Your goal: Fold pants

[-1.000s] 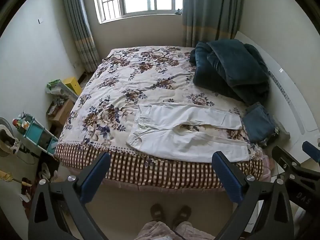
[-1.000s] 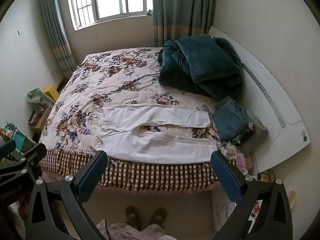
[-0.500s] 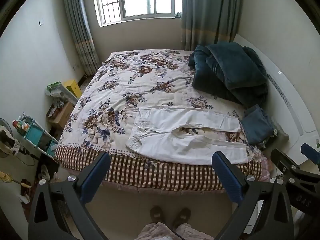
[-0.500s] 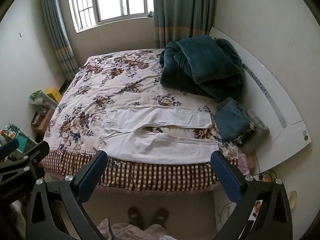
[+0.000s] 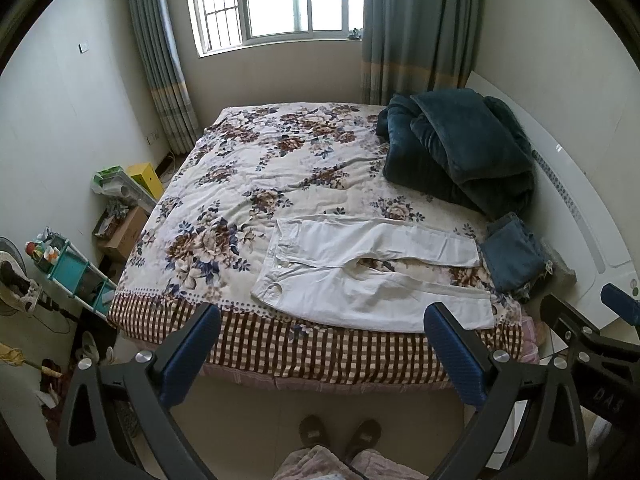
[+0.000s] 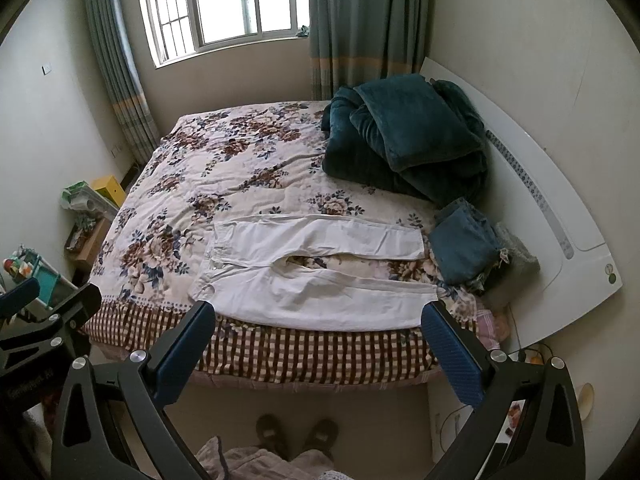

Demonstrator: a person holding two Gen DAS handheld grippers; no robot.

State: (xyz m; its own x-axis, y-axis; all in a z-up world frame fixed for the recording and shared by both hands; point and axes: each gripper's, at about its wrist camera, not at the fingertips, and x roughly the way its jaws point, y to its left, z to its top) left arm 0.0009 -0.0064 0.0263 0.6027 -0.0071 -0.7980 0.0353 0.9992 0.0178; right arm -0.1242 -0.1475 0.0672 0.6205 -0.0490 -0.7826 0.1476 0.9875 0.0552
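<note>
White pants (image 5: pixel 360 268) lie flat and unfolded on the floral bedspread (image 5: pixel 256 184), near the bed's front edge, waist to the left, both legs pointing right; they also show in the right wrist view (image 6: pixel 316 272). My left gripper (image 5: pixel 322 322) is open and empty, held above the floor in front of the bed, well short of the pants. My right gripper (image 6: pixel 318 320) is open and empty too, at about the same height. Each gripper shows at the edge of the other's view.
A heap of dark teal blankets (image 5: pixel 456 148) and folded blue clothes (image 5: pixel 512 252) sit at the bed's right side by the white headboard (image 5: pixel 576 208). A shelf rack (image 5: pixel 68 268) and boxes (image 5: pixel 124 224) stand left of the bed. The person's feet (image 5: pixel 340 432) are below.
Both grippers have risen and pulled back a little, so the bed and pants sit slightly higher and smaller in view. The pants have not moved.
</note>
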